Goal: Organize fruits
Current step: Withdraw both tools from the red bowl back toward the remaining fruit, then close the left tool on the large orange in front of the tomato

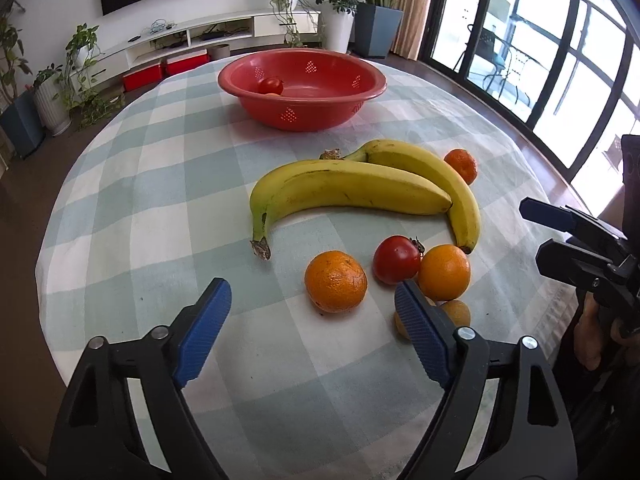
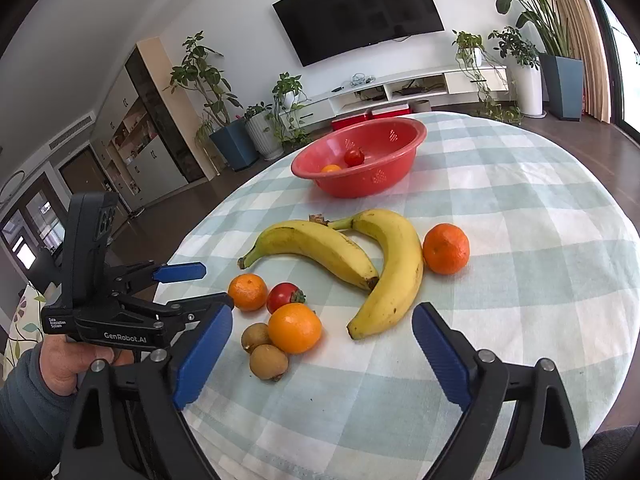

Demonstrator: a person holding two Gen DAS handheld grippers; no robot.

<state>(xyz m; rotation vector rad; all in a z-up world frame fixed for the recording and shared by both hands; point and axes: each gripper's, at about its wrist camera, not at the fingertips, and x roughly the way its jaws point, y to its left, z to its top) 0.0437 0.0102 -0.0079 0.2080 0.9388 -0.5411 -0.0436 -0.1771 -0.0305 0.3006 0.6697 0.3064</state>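
While both tongs, left tongs (image 1: 313,304) and right tongs (image 2: 322,334), hang spread and empty, we straddle the orange (image 1: 335,281) at lower centre on the bench (image 1: 160,200) squarely, then carry it to the red bowl (image 1: 302,80).

On the checked tablecloth (image 2: 520,208) lie 2 bananas (image 2: 320,248), 3 oranges (image 2: 295,328), a tomato (image 2: 283,297) and 2 kiwis (image 2: 268,361). The red basket (image 2: 360,184) holds 2 fruits. The right gripper (image 2: 322,354) gapes empty; the left gripper (image 2: 192,284), hand-held, is open.
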